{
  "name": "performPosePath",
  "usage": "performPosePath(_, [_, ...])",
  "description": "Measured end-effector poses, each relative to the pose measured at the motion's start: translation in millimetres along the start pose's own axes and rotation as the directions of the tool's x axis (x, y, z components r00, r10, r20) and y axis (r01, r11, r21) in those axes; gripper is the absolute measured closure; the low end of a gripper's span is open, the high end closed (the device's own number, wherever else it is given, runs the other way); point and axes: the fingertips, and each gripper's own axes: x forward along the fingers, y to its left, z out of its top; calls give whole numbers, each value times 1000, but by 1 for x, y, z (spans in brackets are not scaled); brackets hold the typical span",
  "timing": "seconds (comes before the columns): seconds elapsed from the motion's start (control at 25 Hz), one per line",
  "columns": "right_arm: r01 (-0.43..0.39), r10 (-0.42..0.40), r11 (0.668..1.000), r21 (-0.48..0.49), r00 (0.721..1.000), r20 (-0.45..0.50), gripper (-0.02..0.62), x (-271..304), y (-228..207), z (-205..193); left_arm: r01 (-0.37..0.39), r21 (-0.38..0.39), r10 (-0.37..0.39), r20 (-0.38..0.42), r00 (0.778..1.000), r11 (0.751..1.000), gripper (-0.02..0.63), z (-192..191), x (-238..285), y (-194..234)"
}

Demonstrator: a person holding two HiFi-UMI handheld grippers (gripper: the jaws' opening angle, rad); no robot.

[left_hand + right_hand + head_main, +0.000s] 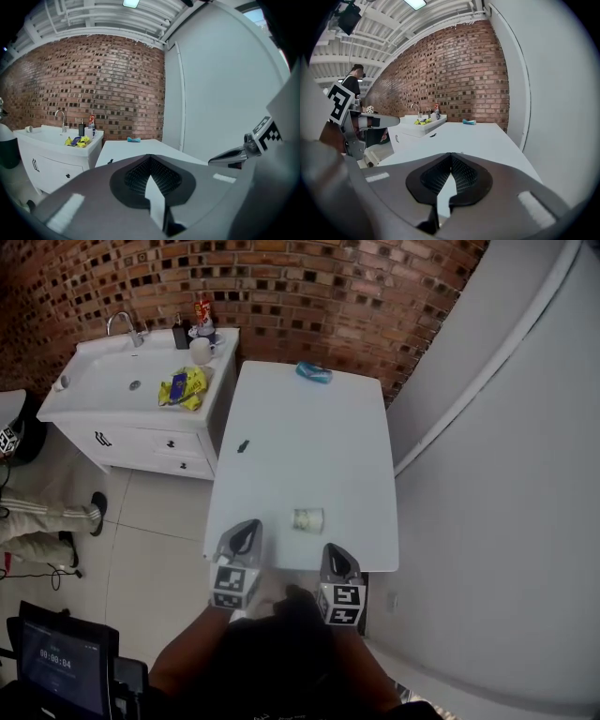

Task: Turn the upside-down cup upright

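One small cup [307, 519] sits near the front edge of the single white table [309, 437], just ahead of two grippers. The left gripper [247, 529] and the right gripper [337, 553] are both clenched and empty. One blue object [314, 372] lies at the far end, and one small black item [243, 446] near the left edge.

Tablet screen [58, 664]: timer digits, seemingly "00:00:04", small and blurred.
Marker cubes [233, 585]: black-and-white square code patterns.
Bottle label [202, 309]: red print, too small to read.
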Motion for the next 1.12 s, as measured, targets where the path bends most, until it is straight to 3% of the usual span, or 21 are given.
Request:
performPosePath(0.88, [-68,66,998,-13,987,-150,560,68,-13,-20,-19,-8,18,-72,997,1000,611,-20,43,10])
performPosePath(1.12, [-103,100,995,-7,976,-193,523,78,-14,-29,-27,-16,26,-86,996,1000,611,-20,48,7])
